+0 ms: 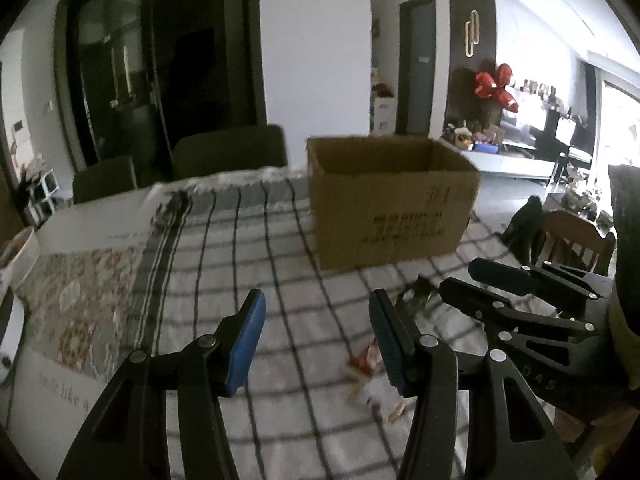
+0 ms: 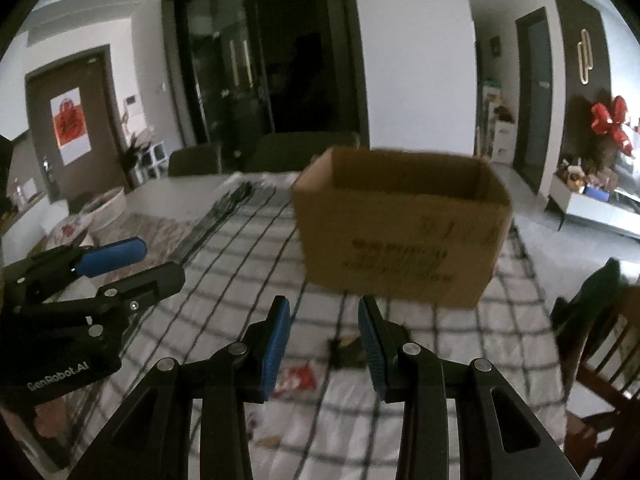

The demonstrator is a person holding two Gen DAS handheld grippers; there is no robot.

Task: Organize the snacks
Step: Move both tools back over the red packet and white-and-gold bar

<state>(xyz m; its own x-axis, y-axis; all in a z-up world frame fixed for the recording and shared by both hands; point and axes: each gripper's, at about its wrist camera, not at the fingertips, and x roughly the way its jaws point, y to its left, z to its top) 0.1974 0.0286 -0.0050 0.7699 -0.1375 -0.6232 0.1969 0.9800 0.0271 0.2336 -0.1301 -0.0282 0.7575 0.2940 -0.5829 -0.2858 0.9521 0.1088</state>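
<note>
The worktop (image 2: 224,280) is covered by a soft checked cloth, white with dark lines, lightly rumpled; beside it a floral mat is laid flat. An open cardboard box (image 2: 400,232), matte brown and printed in dark characters, stands upright toward the far side, its inside hidden from both views. Small snacks (image 2: 296,378) are scattered on the cloth in front of the box: a crinkled red-and-white wrapper, a dark packet (image 2: 348,354) and pale pieces nearer, all blurred.

The left claw (image 1: 318,344) is held about half open and empty; the right claw (image 2: 324,346) is set narrower, also empty, with the wrappers seen beyond its blue ribbed pads.

The step is judged to be a reach for a packet. A thin, slippery wrapper is best pinched at its thicker middle, with the pads lowered squarely so the cloth is not gathered too.
</note>
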